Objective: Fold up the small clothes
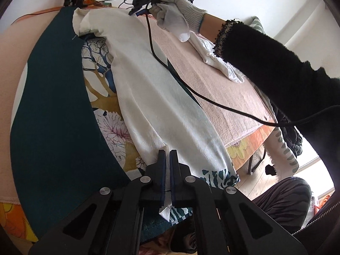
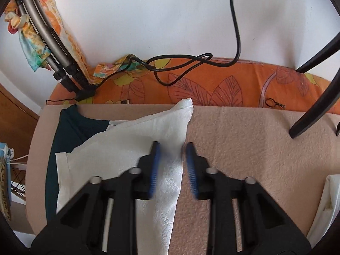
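Between the left gripper's (image 1: 167,159) closed fingers sits the white textured garment's (image 1: 148,97) hem; the right gripper (image 2: 172,159), fingers apart, straddles its edge and could miss.

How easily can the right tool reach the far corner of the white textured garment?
Probably yes: the white textured garment's corner lies uncovered on the pink towel ahead of the right tool; the black cable rests farther back.

Right gripper (image 2: 172,165) fingers (image 2: 154,170) motion-blurred.
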Available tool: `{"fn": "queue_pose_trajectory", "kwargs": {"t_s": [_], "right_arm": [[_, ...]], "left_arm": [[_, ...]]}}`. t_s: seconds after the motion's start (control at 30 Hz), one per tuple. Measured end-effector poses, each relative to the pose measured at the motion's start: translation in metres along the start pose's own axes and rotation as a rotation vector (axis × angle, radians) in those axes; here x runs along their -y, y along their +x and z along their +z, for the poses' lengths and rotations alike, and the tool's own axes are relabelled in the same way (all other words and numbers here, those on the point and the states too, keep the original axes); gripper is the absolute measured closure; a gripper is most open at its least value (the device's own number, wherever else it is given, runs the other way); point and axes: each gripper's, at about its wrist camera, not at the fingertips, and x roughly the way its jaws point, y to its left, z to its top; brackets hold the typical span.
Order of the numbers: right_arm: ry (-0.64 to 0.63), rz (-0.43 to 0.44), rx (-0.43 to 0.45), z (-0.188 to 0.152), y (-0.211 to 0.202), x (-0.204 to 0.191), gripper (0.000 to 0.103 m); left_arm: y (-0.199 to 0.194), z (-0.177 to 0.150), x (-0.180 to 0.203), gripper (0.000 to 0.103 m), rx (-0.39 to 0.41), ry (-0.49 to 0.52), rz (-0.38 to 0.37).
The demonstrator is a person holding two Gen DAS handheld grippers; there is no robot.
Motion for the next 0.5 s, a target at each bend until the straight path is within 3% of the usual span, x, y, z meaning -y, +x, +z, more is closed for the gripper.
{"fn": "queue_pose_trajectory", "kwargs": {"t_s": [0.1,0.17,0.23,0.33,0.4,0.47,0.5], "right_arm": [[-0.091,-0.054,0.003,0.001,0.001,-0.001,0.101],[-0.067,-0.067,0.008,0.008,-0.002,0.014,0.101],[-0.016,-0.080,0.029,0.015,-0.007,0.031,0.101],[0.019,-0.149,0.063,0.020,-0.016,0.046,0.098],[0.061,-0.038,0.060,0.020,-0.021,0.053,0.088],[0.070,0.043,0.085,0.019,-0.028,0.049,0.048],[0.056,0.045,0.100,0.021,-0.030,0.044,0.043]], "left_arm": [[0.002,0.002,-0.004,0.101,-0.015,-0.071,-0.081],[0.003,0.001,0.001,0.101,-0.018,-0.086,-0.147],[0.005,0.000,0.007,0.102,-0.020,-0.061,-0.122],[0.009,-0.002,-0.005,0.102,-0.023,-0.118,-0.108],[0.006,-0.002,-0.011,0.102,-0.010,-0.136,-0.106],[0.004,0.000,-0.008,0.102,-0.004,-0.109,-0.085],[0.004,0.000,-0.007,0.102,-0.004,-0.100,-0.084]]}}
